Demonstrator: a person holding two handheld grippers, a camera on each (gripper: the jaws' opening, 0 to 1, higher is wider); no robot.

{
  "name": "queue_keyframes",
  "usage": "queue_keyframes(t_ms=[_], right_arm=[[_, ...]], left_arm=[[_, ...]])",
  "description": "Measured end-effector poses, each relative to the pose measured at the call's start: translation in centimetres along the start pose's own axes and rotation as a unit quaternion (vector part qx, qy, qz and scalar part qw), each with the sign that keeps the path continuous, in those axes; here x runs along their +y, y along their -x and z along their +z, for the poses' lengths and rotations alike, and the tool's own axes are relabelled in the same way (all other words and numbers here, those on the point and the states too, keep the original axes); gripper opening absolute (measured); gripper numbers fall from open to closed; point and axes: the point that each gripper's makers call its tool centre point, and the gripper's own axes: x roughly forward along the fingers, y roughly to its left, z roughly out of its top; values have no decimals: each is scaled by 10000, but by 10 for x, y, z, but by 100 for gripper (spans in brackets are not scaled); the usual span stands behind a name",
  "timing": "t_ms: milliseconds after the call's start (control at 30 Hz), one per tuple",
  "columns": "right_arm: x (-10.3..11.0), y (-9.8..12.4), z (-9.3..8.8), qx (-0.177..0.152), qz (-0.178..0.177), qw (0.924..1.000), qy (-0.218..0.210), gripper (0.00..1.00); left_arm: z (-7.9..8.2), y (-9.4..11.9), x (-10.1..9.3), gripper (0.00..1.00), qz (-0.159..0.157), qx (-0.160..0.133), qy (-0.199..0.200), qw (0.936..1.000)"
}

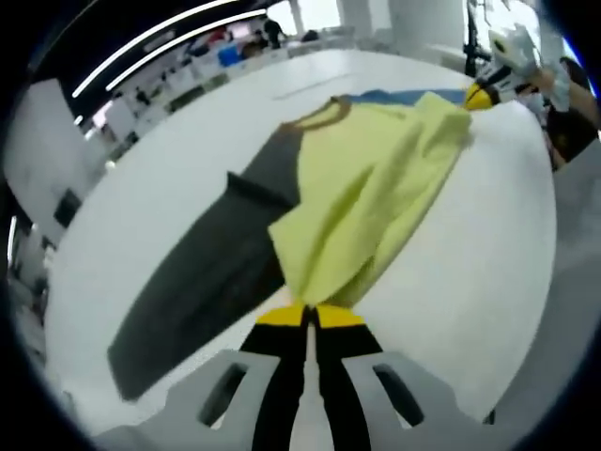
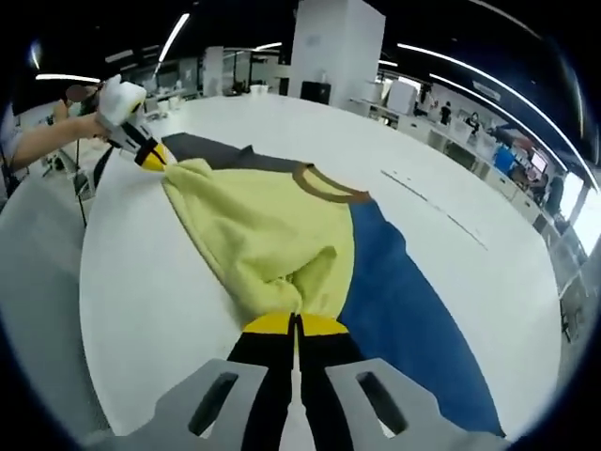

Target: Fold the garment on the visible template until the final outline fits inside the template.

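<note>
The shirt (image 1: 366, 188) is a yellow body with one grey sleeve (image 1: 202, 272), one blue sleeve (image 2: 404, 301) and a brown collar (image 2: 324, 183); it hangs stretched between the two tools above the white table (image 2: 150, 310), bunched into soft folds just ahead of each pair of fingers. The left gripper (image 1: 310, 315) is clamped on one yellow edge, jaws together; the right gripper (image 2: 296, 324) is likewise clamped on the opposite edge. The cloth looks thin, limp and matte, so it would likely sag and crease rather than hold a fold line. Probable risks: a shallow pinch could slip under tension; uneven lowering could lay the fold crooked; the long sleeves, trailing to either side of the fingers, could spill beyond the outline. No template marking can be made out on the table.
</note>
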Motion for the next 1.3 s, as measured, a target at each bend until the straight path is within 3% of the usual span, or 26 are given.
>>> queue_keyframes(t_ms=[200,433,600,867,1300], right_arm=[[-1,28,12,-321,-192,9992,-143,1],[6,59,24,-504,-276,9983,-111,1],[14,87,36,-840,-275,9958,-230,1],[47,124,30,-636,-151,9979,-18,1],[74,165,21,-403,-125,9991,70,1]], left_arm=[[3,20,2,0,30,-80,26,10000],[8,43,-10,0,-110,-150,-50,9998],[5,60,-20,0,-153,-180,-127,9996],[0,84,-44,0,-381,5,-151,9992],[13,130,-60,0,-554,-153,-233,9981]])
